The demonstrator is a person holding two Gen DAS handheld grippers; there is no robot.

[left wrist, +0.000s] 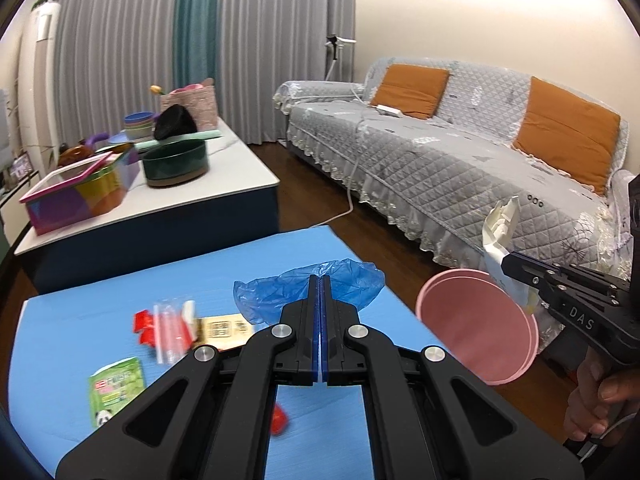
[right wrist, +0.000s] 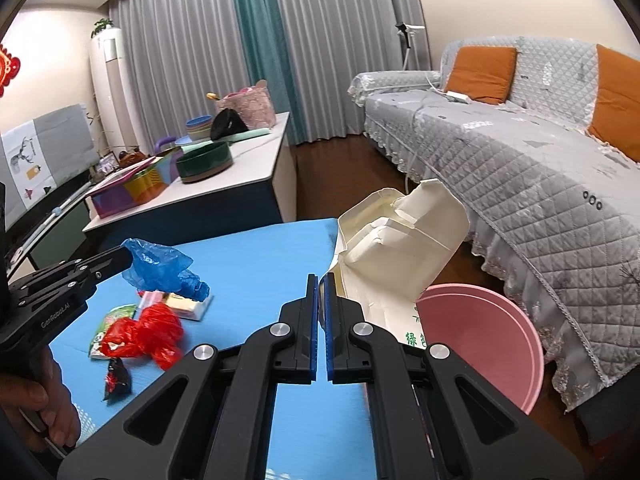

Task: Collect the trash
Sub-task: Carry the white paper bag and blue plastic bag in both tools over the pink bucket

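Observation:
My left gripper (left wrist: 319, 280) is shut on a crumpled blue plastic bag (left wrist: 352, 282) and holds it above the blue table (left wrist: 80, 320); the bag also shows in the right wrist view (right wrist: 160, 266). My right gripper (right wrist: 321, 280) is shut on a crushed white paper carton (right wrist: 400, 240) and holds it over a pink basin (right wrist: 488, 340) at the table's right edge. In the left wrist view the carton (left wrist: 500, 232) hangs above the basin (left wrist: 480, 328). Loose trash lies on the table: a red plastic bag (right wrist: 148, 336), a green packet (left wrist: 116, 388), a clear wrapper (left wrist: 172, 328).
A grey-covered sofa (left wrist: 460, 160) with orange cushions (left wrist: 568, 132) runs along the right. A white coffee table (left wrist: 208, 168) behind holds a dark green pot (left wrist: 176, 162), a colourful box (left wrist: 76, 196) and bowls. Dark wood floor lies between them.

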